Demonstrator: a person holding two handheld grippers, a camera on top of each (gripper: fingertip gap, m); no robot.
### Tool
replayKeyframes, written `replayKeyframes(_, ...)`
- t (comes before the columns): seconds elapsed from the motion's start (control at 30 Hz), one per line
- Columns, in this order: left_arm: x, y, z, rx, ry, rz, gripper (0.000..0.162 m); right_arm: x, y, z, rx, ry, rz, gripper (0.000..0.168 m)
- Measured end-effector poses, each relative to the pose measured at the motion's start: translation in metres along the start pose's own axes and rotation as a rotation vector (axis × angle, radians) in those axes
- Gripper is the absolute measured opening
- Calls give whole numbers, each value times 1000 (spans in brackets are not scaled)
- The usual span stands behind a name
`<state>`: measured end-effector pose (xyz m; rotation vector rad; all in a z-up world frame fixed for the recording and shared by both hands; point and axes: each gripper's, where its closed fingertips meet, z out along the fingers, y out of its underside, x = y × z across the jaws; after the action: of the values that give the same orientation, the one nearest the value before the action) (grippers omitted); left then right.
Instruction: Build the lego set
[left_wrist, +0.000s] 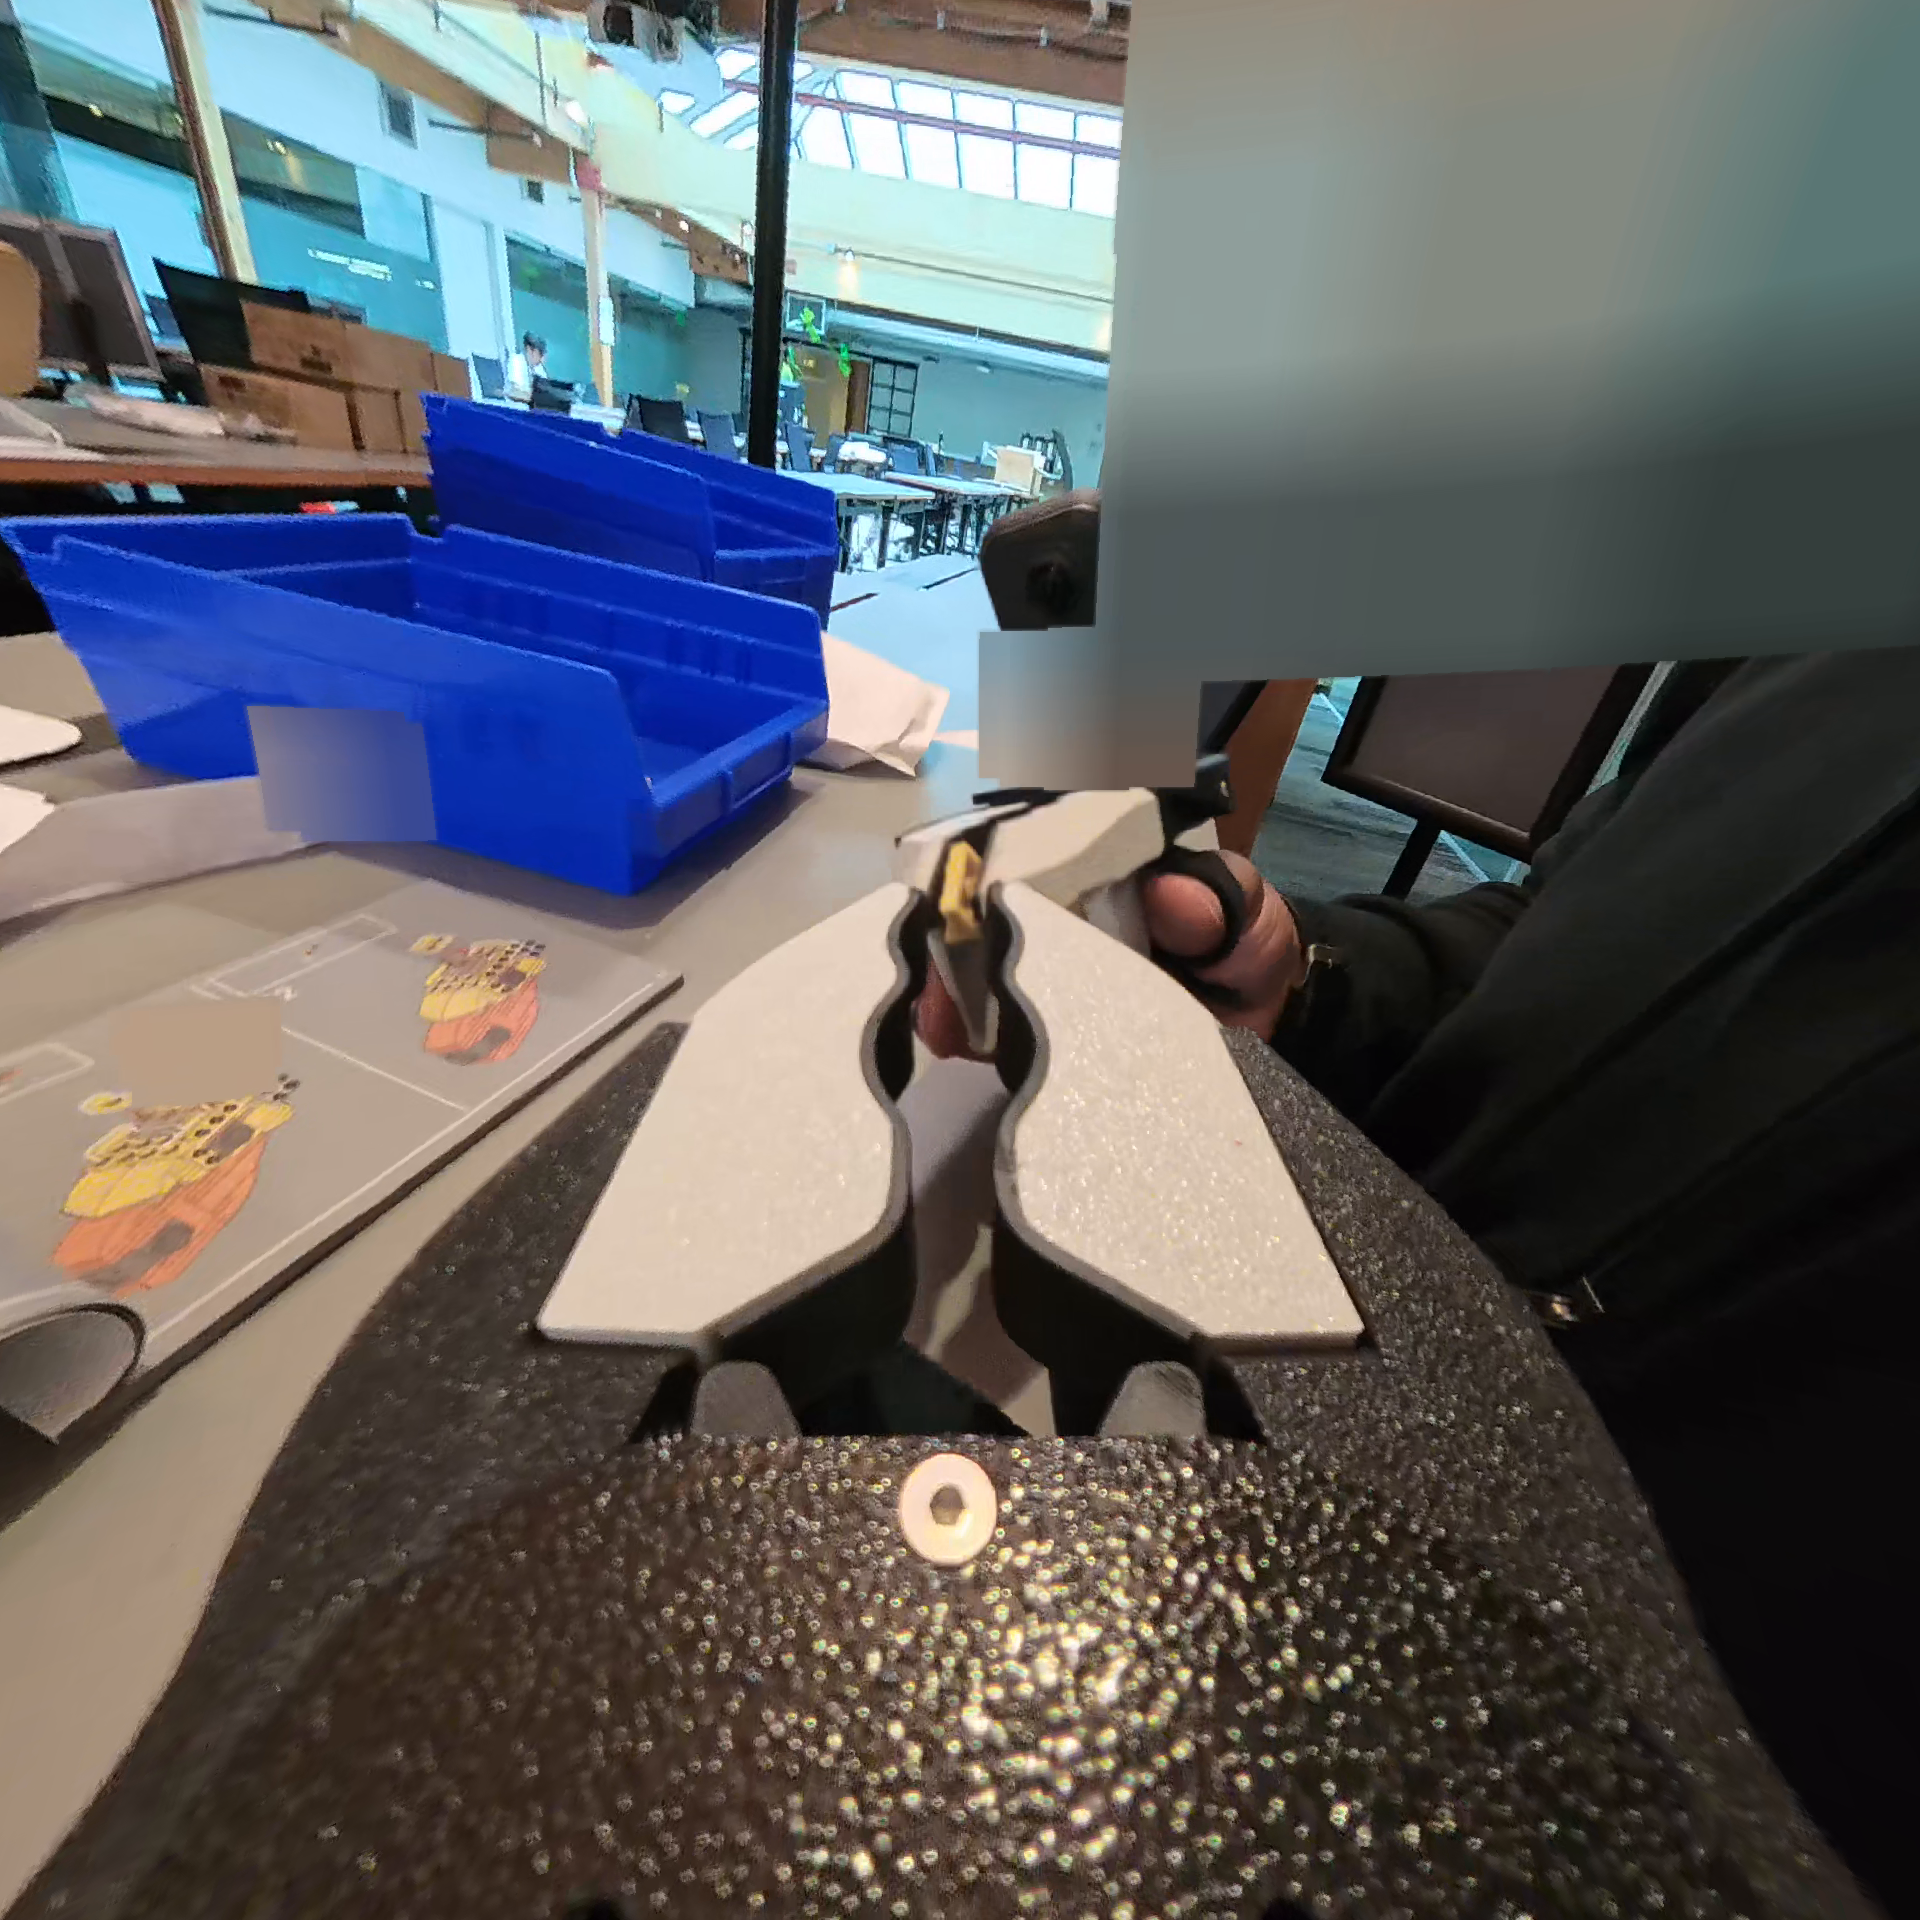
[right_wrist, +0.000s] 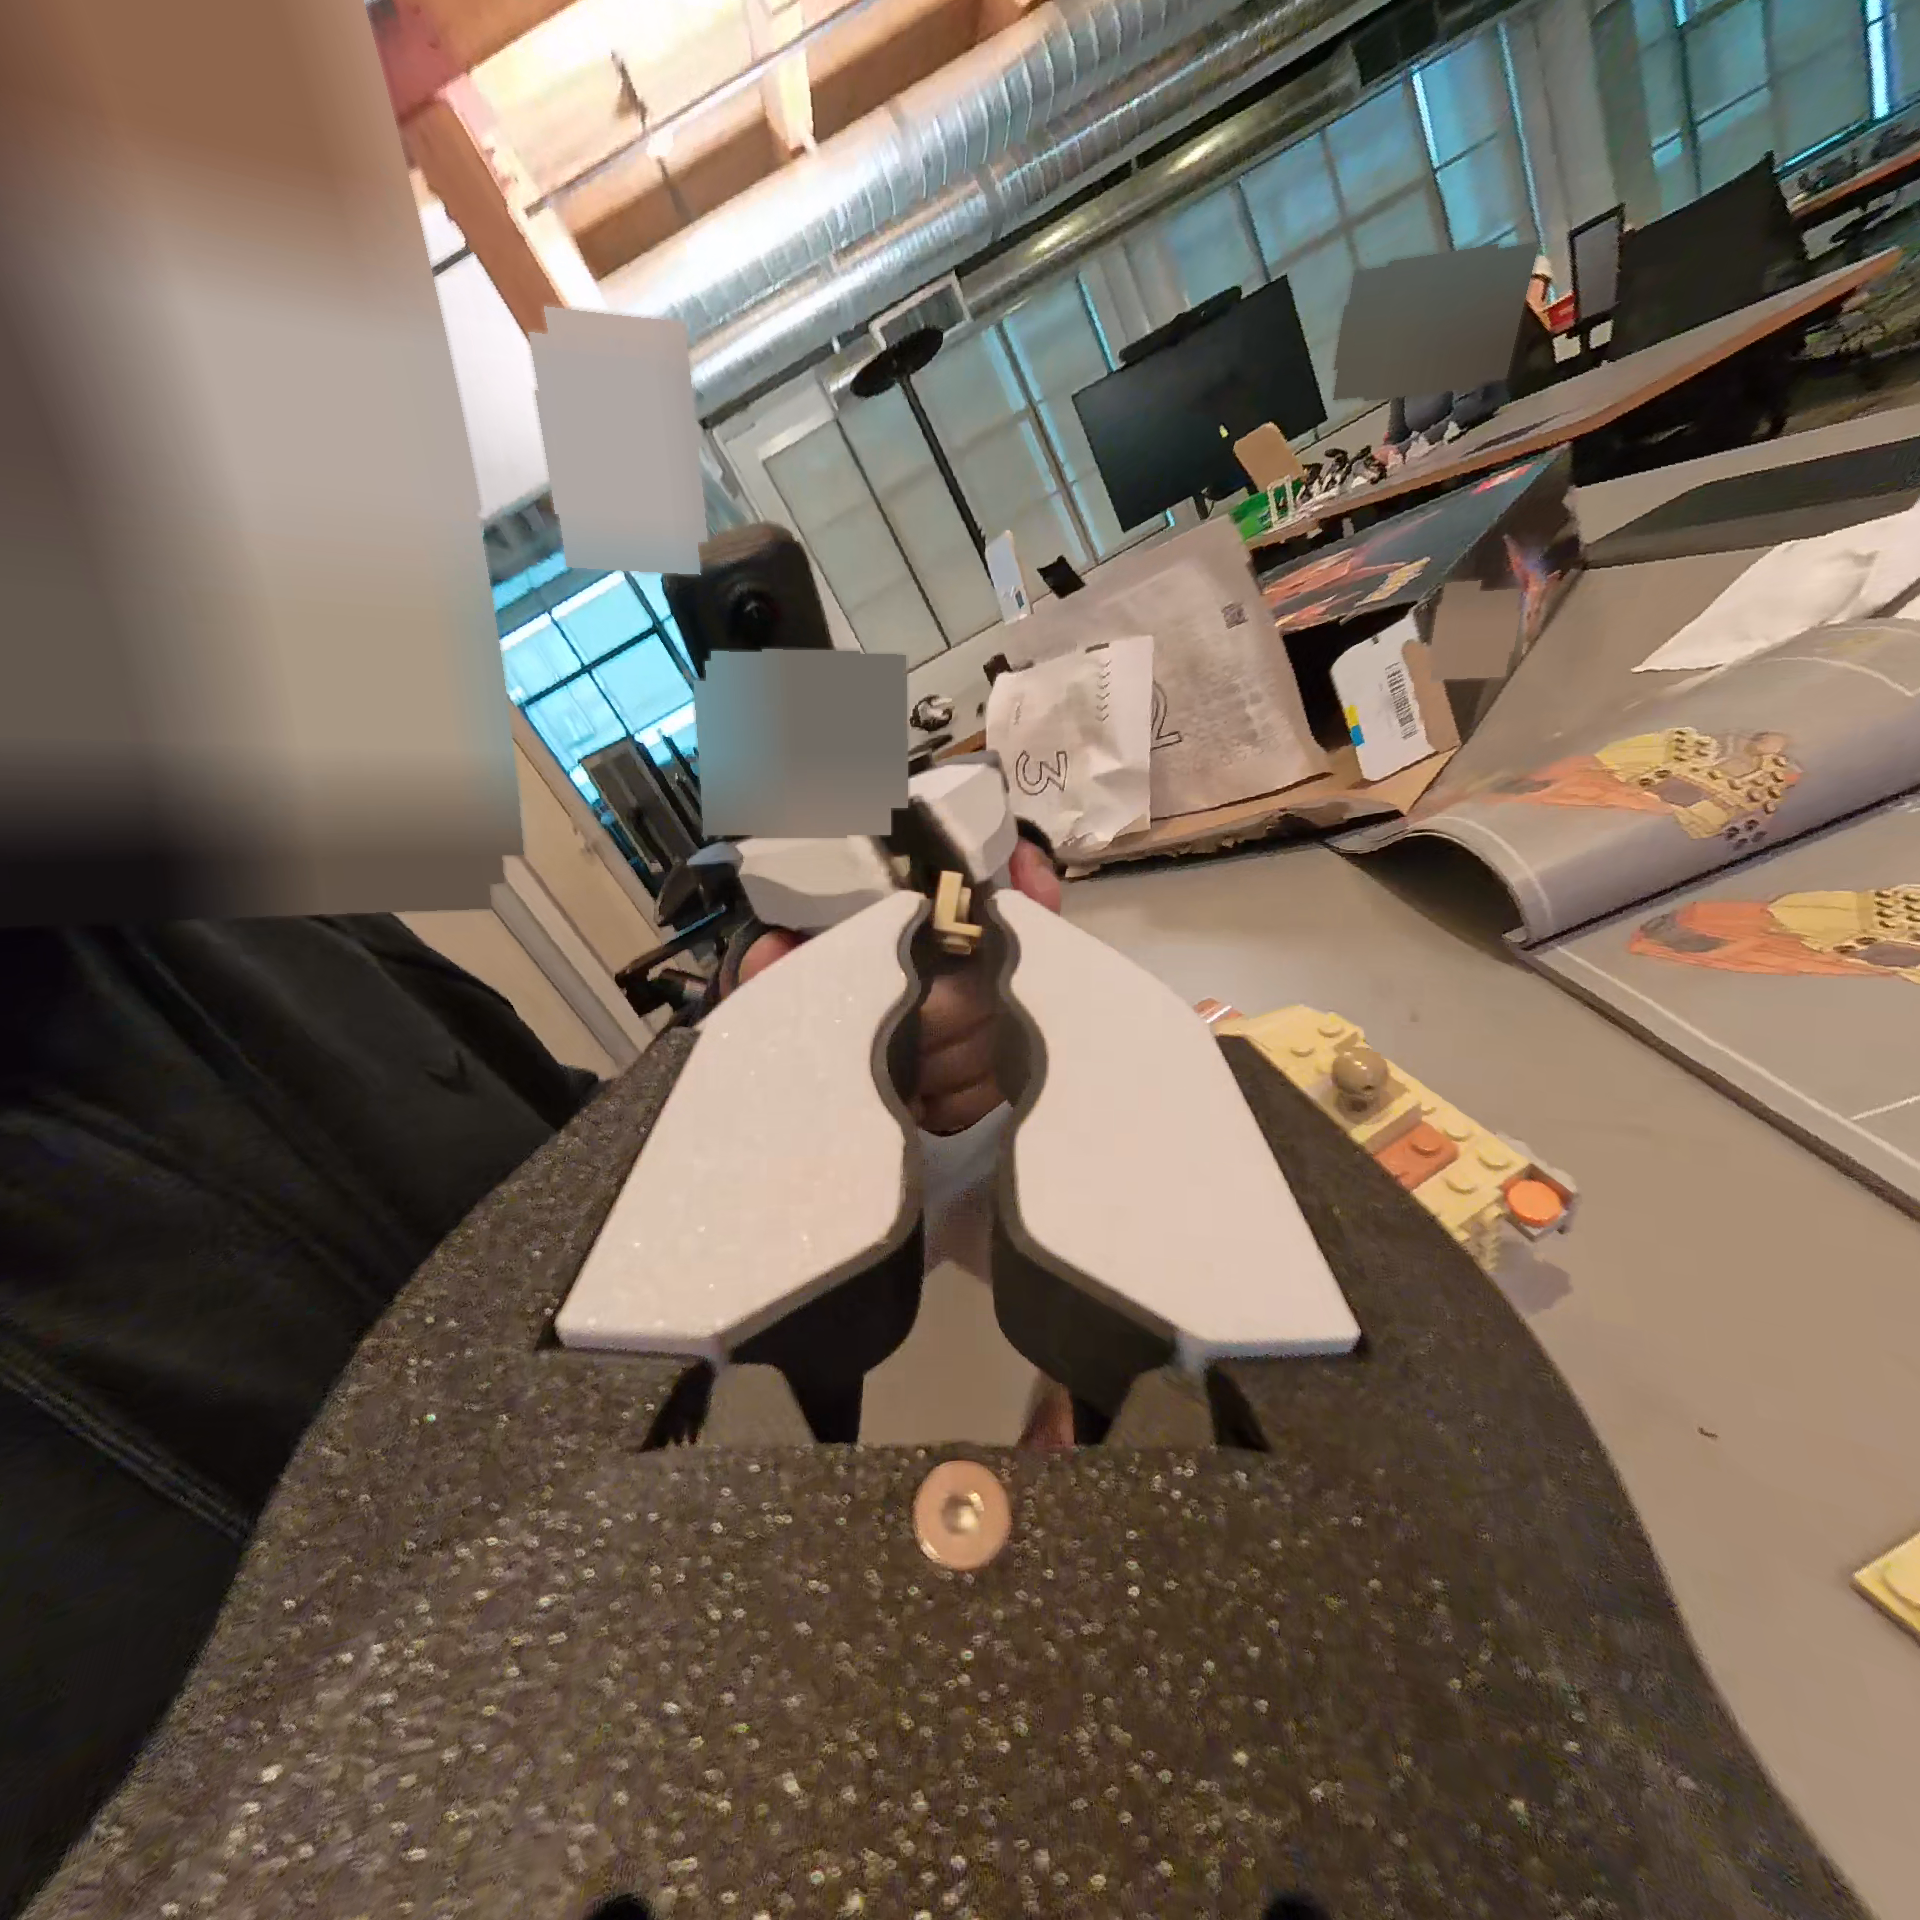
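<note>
Grey surface (right_wrist: 1351, 935) carries the open manual (right_wrist: 1714, 831) and the tan build (right_wrist: 1423, 1132). Held in mid-air, both tongs meet: left tongs (left_wrist: 951, 925) and right tongs (right_wrist: 951, 925) each clench a small piece (right_wrist: 954, 914). Best to square the studs, then press straight together.

On my left feed I see two blue bins (left_wrist: 468, 665) on the grey counter (left_wrist: 748, 862), one behind the other, with cardboard boxes (left_wrist: 312, 374) on a farther desk. My right feed shows a dark monitor (right_wrist: 1195, 400), a white paper bag (right_wrist: 1070, 748) against a torn cardboard box (right_wrist: 1247, 800), and a ribbed ceiling duct (right_wrist: 935, 177).
</note>
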<state>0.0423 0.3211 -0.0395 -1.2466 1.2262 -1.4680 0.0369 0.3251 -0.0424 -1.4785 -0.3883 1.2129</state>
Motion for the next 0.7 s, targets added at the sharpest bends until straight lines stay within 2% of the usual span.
replayKeyframes(0.17,8,0,-1,9,40,20,4,-10,8,3,-46,-24,-83,8)
replayKeyframes(0.33,10,1,-4,5,51,19,6,-14,7,1,-34,-38,-104,8)
replayKeyframes(0.7,18,2,-8,36,171,-82,6,-22,8,1,-23,-76,-154,8)
